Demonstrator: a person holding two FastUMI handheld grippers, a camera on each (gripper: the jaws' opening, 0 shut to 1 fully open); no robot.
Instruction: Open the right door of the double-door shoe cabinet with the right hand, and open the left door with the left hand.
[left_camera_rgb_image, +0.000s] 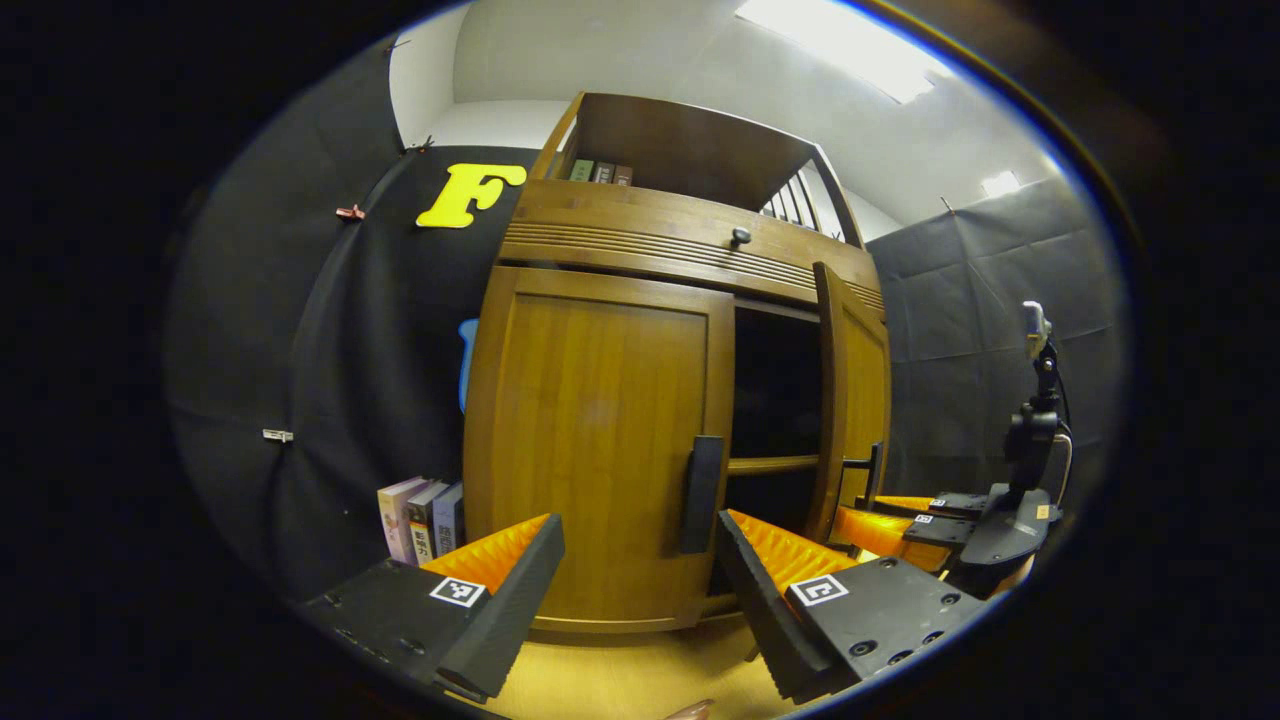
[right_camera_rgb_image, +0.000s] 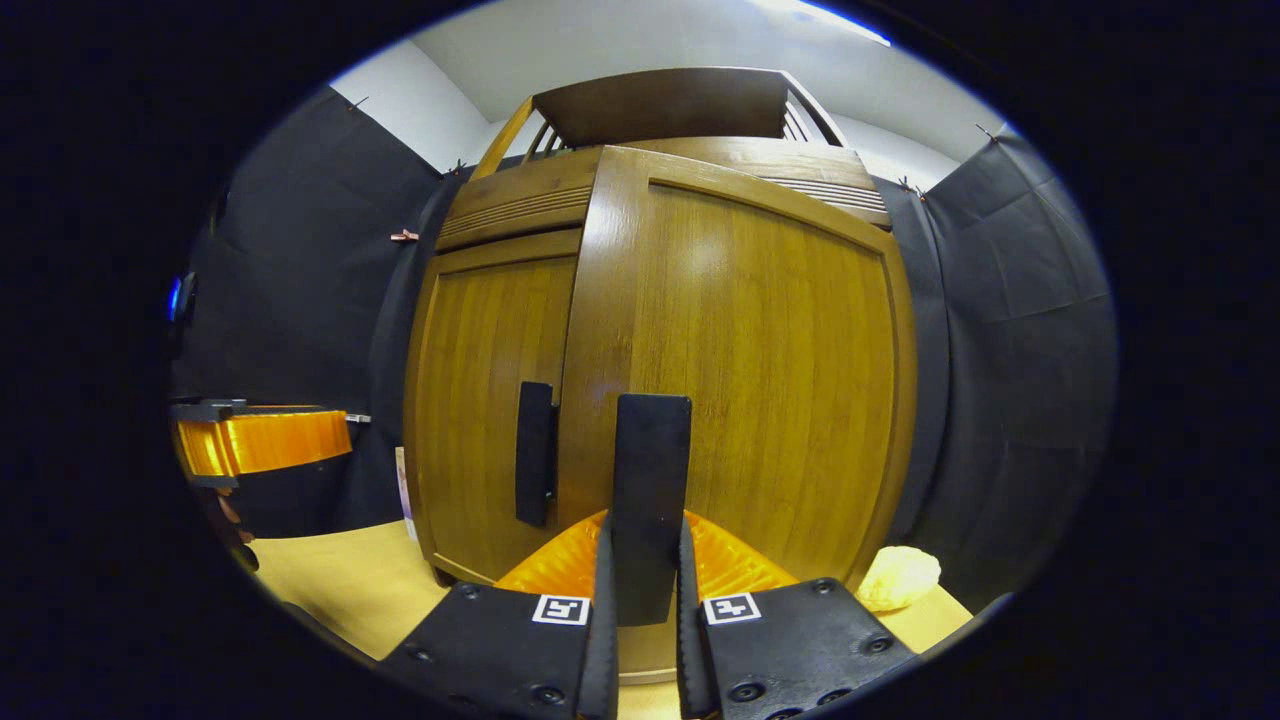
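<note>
The wooden shoe cabinet stands straight ahead. Its left door is closed, and the dark handle sits just beyond my open left gripper, a little right of the gap's centre, untouched. The right door is swung partly out, showing a dark interior. In the right gripper view that right door is very close, and my right gripper is shut on its vertical handle. The left door's handle hangs just left of it. Farther off, the right gripper is at the open door's edge.
Several books stand on the light wooden surface left of the cabinet. A drawer knob and an upper shelf with books sit above the doors. A pale lumpy object lies at the cabinet's right foot. Black cloth walls close both sides.
</note>
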